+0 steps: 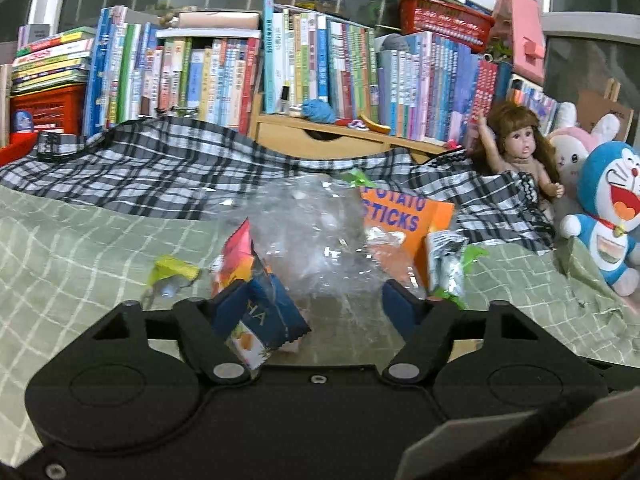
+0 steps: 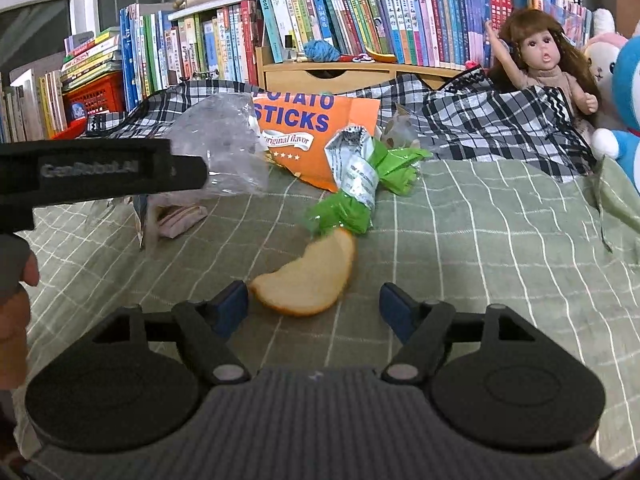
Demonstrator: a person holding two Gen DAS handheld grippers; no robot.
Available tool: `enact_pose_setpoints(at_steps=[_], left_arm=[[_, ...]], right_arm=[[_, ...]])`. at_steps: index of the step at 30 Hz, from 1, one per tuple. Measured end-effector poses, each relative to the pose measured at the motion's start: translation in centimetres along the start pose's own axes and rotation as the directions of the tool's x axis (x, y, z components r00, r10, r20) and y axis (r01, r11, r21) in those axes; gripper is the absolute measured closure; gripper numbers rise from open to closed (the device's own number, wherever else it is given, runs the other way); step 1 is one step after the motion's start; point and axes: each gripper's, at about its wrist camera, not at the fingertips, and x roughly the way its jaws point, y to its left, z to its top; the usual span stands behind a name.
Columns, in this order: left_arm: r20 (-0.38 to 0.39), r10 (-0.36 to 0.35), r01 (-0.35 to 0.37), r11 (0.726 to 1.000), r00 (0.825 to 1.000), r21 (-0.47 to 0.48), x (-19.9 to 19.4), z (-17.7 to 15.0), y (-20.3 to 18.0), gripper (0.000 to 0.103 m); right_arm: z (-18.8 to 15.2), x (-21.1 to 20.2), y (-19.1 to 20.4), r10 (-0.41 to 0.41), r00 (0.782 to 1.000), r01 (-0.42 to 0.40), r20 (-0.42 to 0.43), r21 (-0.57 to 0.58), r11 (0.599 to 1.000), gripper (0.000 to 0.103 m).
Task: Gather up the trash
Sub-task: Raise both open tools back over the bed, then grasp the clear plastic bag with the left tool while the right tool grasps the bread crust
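My left gripper [image 1: 316, 300] stands open low over the green checked bedspread [image 1: 80, 248]. A crumpled clear plastic bag [image 1: 316, 236] lies between and just beyond its fingers. A blue snack packet [image 1: 264, 316] leans against the left finger. Behind are an orange Potato Sticks bag [image 1: 400, 216], a green-and-silver wrapper [image 1: 448, 264] and a yellow-green wrapper [image 1: 172, 272]. My right gripper [image 2: 314, 304] is open too, with a slice of bread [image 2: 308, 280] on the bedspread between its fingertips. Beyond lie the green-and-silver wrapper [image 2: 360, 184], the Potato Sticks bag [image 2: 312, 132] and the clear bag [image 2: 224, 140].
The left gripper's black body [image 2: 100, 172] crosses the left side, with a person's hand [image 2: 16, 304] below it. A black-and-white plaid cloth [image 1: 160, 168] lies rumpled behind the trash. A doll [image 1: 520, 152], plush toys [image 1: 608, 216] and a wall of books [image 1: 320, 64] close the back and right.
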Motion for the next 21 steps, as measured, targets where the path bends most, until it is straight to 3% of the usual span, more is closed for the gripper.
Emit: enact_pose_setpoints(at_steps=[3, 5, 7, 11, 13, 14, 15, 17, 18, 19, 21], left_arm=[[0.022, -0.036, 0.036, 0.999, 0.999, -0.006, 0.4, -0.1, -0.1, 0.035], [0.022, -0.025, 0.025, 1.0, 0.999, -0.019, 0.7, 0.0, 0.0, 0.03], [0.038, -0.005, 0.007, 0.999, 0.999, -0.05, 0.8, 0.2, 0.2, 0.014], [0.064, 0.012, -0.007, 0.997, 0.998, -0.073, 1.4, 0.7, 0.3, 0.007], [0.035, 0.021, -0.019, 0.997, 0.999, -0.072, 2.4, 1.0, 0.1, 0.007], [0.017, 0.029, -0.028, 0.997, 0.999, -0.078, 2.8, 1.1, 0.1, 0.007], [-0.001, 0.036, -0.036, 0.996, 0.999, -0.087, 3.2, 1.2, 0.1, 0.011], [-0.025, 0.038, -0.041, 0.995, 0.999, -0.092, 3.6, 1.3, 0.2, 0.037], [-0.038, 0.034, -0.037, 0.996, 0.999, -0.084, 3.6, 1.4, 0.2, 0.07], [-0.049, 0.038, -0.042, 0.997, 0.998, -0.069, 3.4, 1.5, 0.1, 0.078], [-0.025, 0.043, -0.044, 0.999, 0.999, -0.031, 2.4, 1.7, -0.2, 0.083]], right_arm=[[0.1, 0.2, 0.2, 0.009, 1.0, -0.009, -0.004, -0.008, 1.0, 0.021], [0.2, 0.4, 0.3, 0.008, 1.0, -0.008, -0.005, -0.019, 1.0, 0.021], [0.3, 0.4, 0.4, 0.012, 1.0, -0.012, -0.005, -0.018, 1.0, 0.021], [0.4, 0.5, 0.6, 0.014, 1.0, -0.014, -0.005, -0.022, 1.0, 0.023], [0.5, 0.6, 0.7, 0.013, 1.0, -0.013, -0.003, -0.022, 1.0, 0.031], [0.4, 0.5, 0.8, 0.01, 1.0, -0.01, 0.001, -0.022, 1.0, 0.041], [0.4, 0.4, 0.9, 0.005, 1.0, -0.005, 0.006, -0.021, 1.0, 0.049], [0.4, 0.1, 0.9, 0.005, 1.0, -0.005, 0.01, -0.017, 1.0, 0.051], [0.5, -0.2, 1.0, 0.007, 1.0, -0.007, 0.011, -0.02, 1.0, 0.054], [0.5, -0.4, 1.0, 0.01, 1.0, -0.01, 0.012, -0.028, 1.0, 0.055], [0.4, -1.2, 1.1, 0.011, 1.0, -0.01, 0.018, -0.04, 0.999, 0.056]])
